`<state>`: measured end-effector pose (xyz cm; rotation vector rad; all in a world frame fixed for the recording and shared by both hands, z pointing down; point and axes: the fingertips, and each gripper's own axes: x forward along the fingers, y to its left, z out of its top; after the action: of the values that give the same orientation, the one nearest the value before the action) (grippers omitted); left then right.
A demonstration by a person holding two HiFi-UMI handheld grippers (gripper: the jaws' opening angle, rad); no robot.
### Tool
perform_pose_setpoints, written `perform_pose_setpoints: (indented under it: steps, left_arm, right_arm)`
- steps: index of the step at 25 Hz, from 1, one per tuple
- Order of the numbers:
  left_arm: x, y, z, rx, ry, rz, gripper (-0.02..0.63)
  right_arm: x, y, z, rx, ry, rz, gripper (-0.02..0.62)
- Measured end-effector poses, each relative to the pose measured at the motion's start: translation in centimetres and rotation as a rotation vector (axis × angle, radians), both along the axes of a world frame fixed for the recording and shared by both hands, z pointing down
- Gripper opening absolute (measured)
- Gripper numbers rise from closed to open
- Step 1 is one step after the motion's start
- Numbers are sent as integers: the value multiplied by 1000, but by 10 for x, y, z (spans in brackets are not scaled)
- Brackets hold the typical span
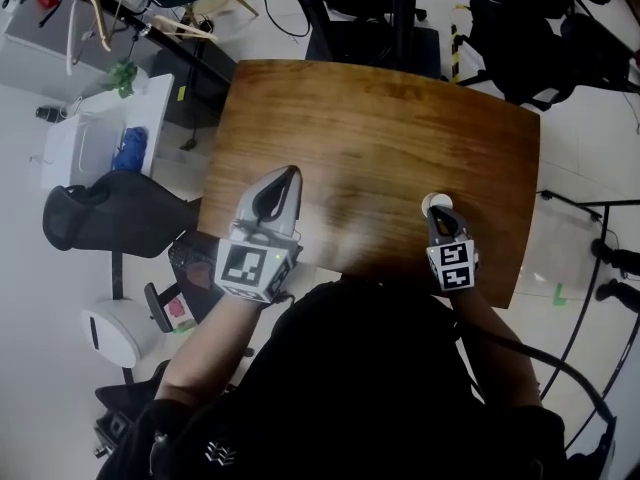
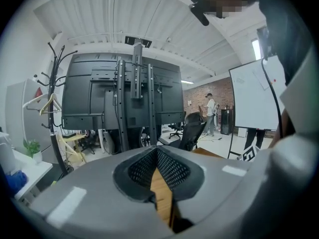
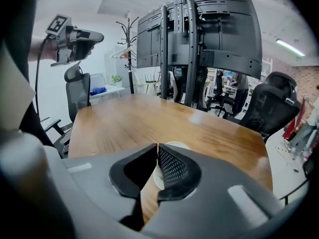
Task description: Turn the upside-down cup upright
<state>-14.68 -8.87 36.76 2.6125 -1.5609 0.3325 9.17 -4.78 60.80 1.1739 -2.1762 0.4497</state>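
Right tool sitting closed, empty; cup just beyond tips. Cup looking light, thin-walled, crushable: gripping sidewall gently. Left tool closed, idling.

White cup on wooden table (near front edge), just beyond right tool; left tool apart.

The person wore a black top. The left gripper and right gripper were grey shells with black mesh-textured jaws. Each bore a cube of black-and-white square markers, and a black cable hung from the left one.
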Motion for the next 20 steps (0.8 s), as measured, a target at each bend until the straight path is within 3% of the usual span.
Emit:
perform_pose_setpoints:
  steps: [5,10,14,20]
  left_arm:
    - [-3,2,1,2,2,13,0]
    - [-11,3,6,-2,9,8,0]
    - [-18,-1,5,8,18,-10,0]
    - [-18,-3,-3,25,19,-6,0]
  right_arm:
    - [0,-6,1,-2,-11,29,13]
    - [2,-7,-15,28,-104,32,15]
    - [12,-13,-27,64,-123,33,34]
    - [12,-13,-21,33,-141,49,41]
